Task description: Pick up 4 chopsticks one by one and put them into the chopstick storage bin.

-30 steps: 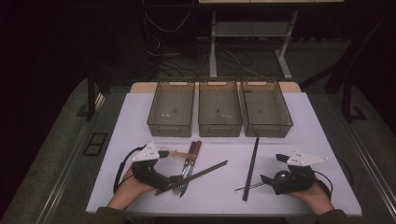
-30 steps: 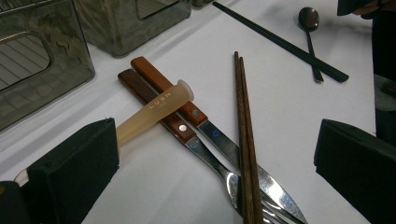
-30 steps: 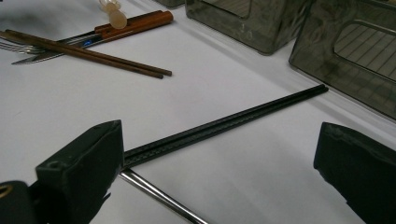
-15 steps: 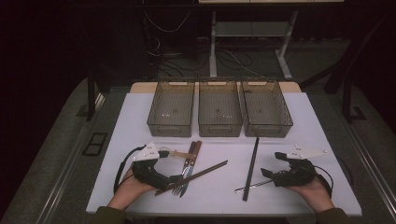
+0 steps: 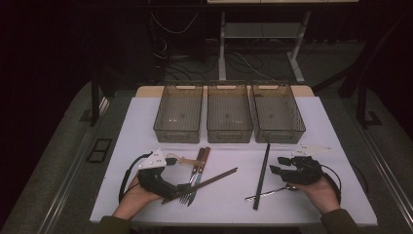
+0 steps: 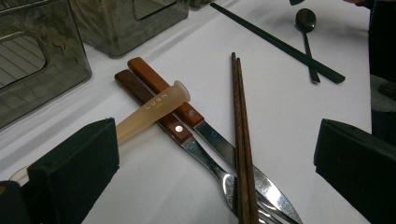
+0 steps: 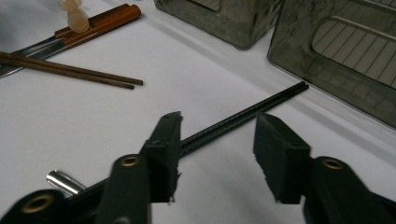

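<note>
Two grippers we hold low on the table, left gripper (image 5: pixel 182 187) spread near the fork (image 6: pixel 205 161), right gripper (image 7: pixel 217 149) spread over the black chopsticks (image 7: pixel 243 116), three bins (image 5: pixel 229 114) far side.

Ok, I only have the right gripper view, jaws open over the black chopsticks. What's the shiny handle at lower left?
Observer: A spoon; its handle crosses the black chopsticks near their near end.
Operator: Where's the left gripper?
Observer: The left gripper is open, low over the table by the fork.
Operator: I see two bins. More?
Observer: Three in a row; the left bin is the one you lack.
</note>
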The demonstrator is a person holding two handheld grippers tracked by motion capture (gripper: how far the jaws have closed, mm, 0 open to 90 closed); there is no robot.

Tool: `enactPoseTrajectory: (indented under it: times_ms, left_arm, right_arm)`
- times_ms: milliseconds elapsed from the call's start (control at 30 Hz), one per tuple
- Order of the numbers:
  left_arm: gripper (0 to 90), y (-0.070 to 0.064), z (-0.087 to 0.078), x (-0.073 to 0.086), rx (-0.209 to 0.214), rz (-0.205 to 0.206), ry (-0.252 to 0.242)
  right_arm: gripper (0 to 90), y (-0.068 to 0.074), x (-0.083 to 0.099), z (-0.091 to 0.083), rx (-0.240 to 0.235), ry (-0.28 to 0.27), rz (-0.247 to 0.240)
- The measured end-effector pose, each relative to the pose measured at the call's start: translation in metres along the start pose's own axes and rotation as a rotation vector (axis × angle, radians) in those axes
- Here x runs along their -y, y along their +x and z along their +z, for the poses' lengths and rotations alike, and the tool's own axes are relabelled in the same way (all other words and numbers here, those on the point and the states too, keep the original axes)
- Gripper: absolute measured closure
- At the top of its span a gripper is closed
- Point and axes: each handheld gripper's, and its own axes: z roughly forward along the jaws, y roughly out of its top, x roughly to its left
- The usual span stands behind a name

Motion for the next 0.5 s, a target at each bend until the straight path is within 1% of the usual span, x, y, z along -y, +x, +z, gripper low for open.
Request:
enactPoseTrajectory:
  times_ms: [33,67,100,167,267,300,333,367,400,433,467,500]
  left_arm:
    - [0.0,0.0,0.0,0.0,-0.002,-0.004,0.0]
    - [0.0,0.0,0.0,0.0,-0.003,-0.005,-0.001]
    - [0.0,0.0,0.0,0.0,-0.003,-0.004,0.0]
    - [0.0,0.001,0.0,0.0,-0.004,0.0,0.0]
    - [0.0,0.001,-0.001,0.0,-0.004,-0.001,0.001]
    - [0.0,0.001,-0.001,0.0,-0.005,0.0,0.002]
    - [0.0,0.001,-0.001,0.0,-0.005,0.0,0.002]
    - [0.0,0.001,0.0,0.0,-0.004,-0.002,0.001]
    - [0.0,0.001,0.0,0.0,-0.004,0.0,0.003]
    - [0.0,0.001,0.0,0.0,-0.004,0.002,0.004]
    - [0.0,0.0,0.0,0.001,-0.004,-0.001,0.001]
    - [0.0,0.0,0.0,0.001,-0.002,-0.001,0.001]
  right_arm:
    - [61.4,-0.001,-0.003,0.002,-0.002,0.006,0.012]
    - [61.4,-0.001,-0.003,0.002,-0.002,0.006,0.012]
    - [66.3,-0.003,-0.006,0.005,0.002,0.023,0.021]
    - [68.0,-0.004,-0.007,0.007,0.004,0.022,0.019]
    - [74.6,-0.009,-0.013,0.012,0.016,0.029,0.027]
    - [80.6,-0.012,-0.017,0.015,0.027,0.037,0.044]
    - [82.9,-0.014,-0.018,0.017,0.03,0.036,0.039]
    - [82.9,-0.014,-0.018,0.017,0.03,0.036,0.039]
    - [85.6,-0.016,-0.019,0.018,0.035,0.035,0.047]
    - [87.9,-0.02,-0.022,0.021,0.047,0.043,0.058]
    - [87.9,-0.02,-0.022,0.021,0.047,0.043,0.058]
    - [89.7,-0.024,-0.024,0.024,0.053,0.042,0.063]
